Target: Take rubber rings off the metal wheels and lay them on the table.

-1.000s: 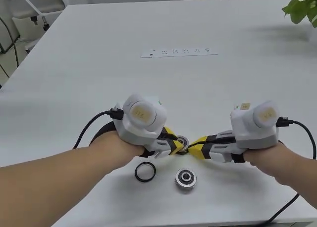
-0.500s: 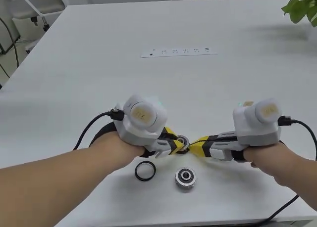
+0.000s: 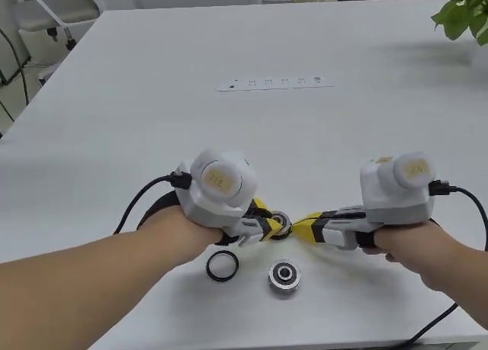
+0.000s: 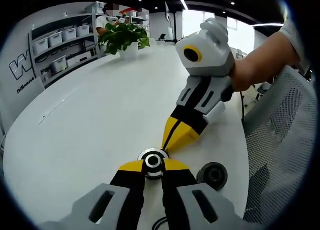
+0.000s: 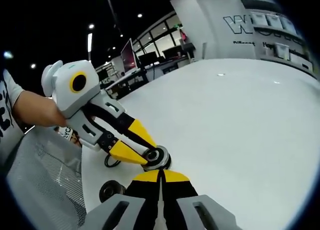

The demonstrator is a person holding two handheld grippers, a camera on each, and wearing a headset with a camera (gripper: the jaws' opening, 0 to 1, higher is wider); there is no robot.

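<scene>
The left claw (image 4: 153, 165) is clamped on a small round metal wheel with a dark rubber rim (image 4: 152, 158), over the near part of the white worktop (image 3: 229, 136). The right claw (image 5: 160, 176), its jaws pressed together, meets that wheel's rim tip-first; whether it pinches any rubber is unclear. A loose black rubber ring (image 3: 222, 265) and a second metal wheel (image 3: 284, 274) lie near each other on the worktop, just in front of the claws.
</scene>
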